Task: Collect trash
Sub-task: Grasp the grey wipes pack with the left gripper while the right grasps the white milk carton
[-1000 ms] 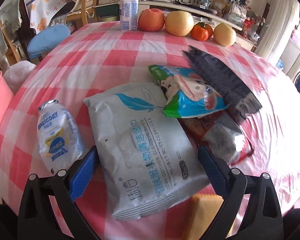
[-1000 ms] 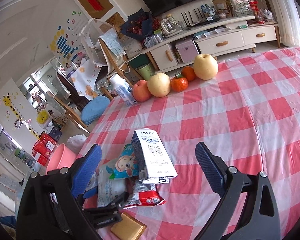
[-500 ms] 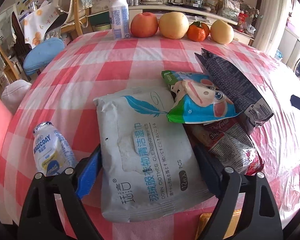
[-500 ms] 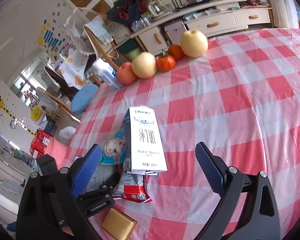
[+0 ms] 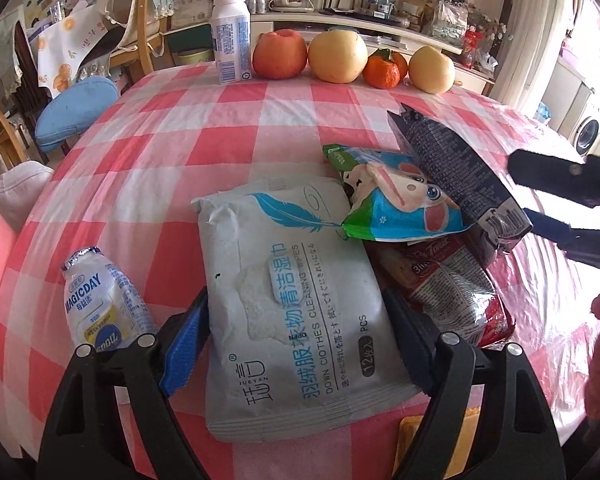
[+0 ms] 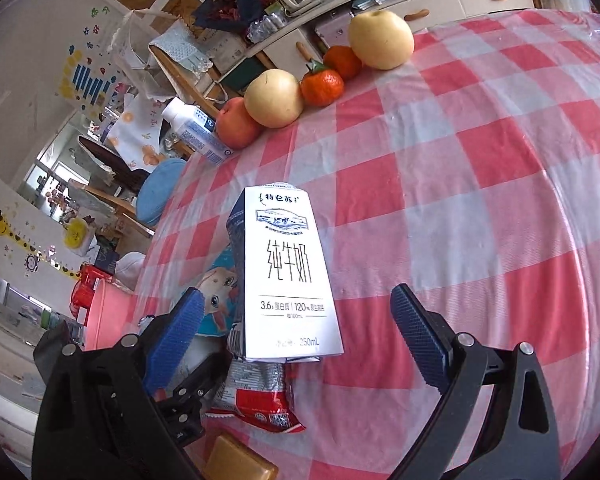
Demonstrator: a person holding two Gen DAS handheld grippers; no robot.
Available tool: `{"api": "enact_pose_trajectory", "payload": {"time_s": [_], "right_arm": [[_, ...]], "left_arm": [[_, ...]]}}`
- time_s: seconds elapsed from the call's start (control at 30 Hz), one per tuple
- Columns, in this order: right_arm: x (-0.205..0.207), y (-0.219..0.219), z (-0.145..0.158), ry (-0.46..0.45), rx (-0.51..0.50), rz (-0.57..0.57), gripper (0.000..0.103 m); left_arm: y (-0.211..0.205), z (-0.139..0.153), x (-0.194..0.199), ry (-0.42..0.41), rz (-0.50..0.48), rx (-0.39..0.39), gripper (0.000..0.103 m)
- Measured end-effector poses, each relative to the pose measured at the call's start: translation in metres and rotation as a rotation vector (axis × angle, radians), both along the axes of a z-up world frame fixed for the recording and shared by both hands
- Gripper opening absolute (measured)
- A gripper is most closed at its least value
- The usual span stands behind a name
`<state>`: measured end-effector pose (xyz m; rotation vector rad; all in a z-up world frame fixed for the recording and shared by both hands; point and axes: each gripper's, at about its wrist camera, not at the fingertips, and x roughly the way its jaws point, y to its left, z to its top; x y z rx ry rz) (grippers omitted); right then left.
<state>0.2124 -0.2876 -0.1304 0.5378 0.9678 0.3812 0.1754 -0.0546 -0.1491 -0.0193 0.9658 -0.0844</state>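
Down on the red-and-white checked tablecloth (image 5: 228, 136), the left gripper (image 5: 296, 340) straddled a pale grey wet-wipes pack (image 5: 296, 300) that lay flat, its jaws having just been closing in on the pack's two long edges; the blue pads stood right against those edges, though whether they actually pressed could not be told. Just left of that gripper lay a small white yoghurt-drink bottle (image 5: 100, 300) on its side. Against the pack's far right corner rested a blue-and-green snack bag with a cartoon face (image 5: 396, 204), and under it a crumpled red-and-silver wrapper (image 5: 460, 296) spread toward the table's near edge. The right gripper (image 6: 296, 332) hovered with its jaws wide apart, narrowed only slightly just before, around the near end of a white-and-navy milk carton (image 6: 288, 276) that lay tilted atop the snack bag and the wrapper; neither pad touched the carton. A tan block (image 6: 240, 460) sat at the near edge below the wrapper. Along the far side stood a white bottle (image 5: 230, 36) beside an apple (image 5: 279, 54), two pears and two tangerines, well apart from the trash heap.
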Motion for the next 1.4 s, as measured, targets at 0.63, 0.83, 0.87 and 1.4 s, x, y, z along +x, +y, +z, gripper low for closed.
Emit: {"api": "enact_pose_trajectory", "payload": {"time_s": [0.63, 0.83, 0.87, 1.4], "right_arm": [[0.009, 0.021, -0.014, -0.015, 0.004, 0.016, 0.073], [0.009, 0.038, -0.010, -0.059, -0.158, 0.034, 0.073], [0.009, 0.040, -0.009, -0.071, -0.193, 0.036, 0.073], [0.010, 0.043, -0.013, -0.097, -0.302, 0.046, 0.069]], "left_arm": [[0.030, 0.027, 0.000, -0.070, 0.001, -0.127, 0.082], [0.043, 0.038, 0.002, -0.098, 0.011, -0.141, 0.082], [0.045, 0.039, 0.002, -0.101, 0.012, -0.145, 0.082], [0.074, 0.047, 0.004, -0.115, 0.023, -0.189, 0.082]]}}
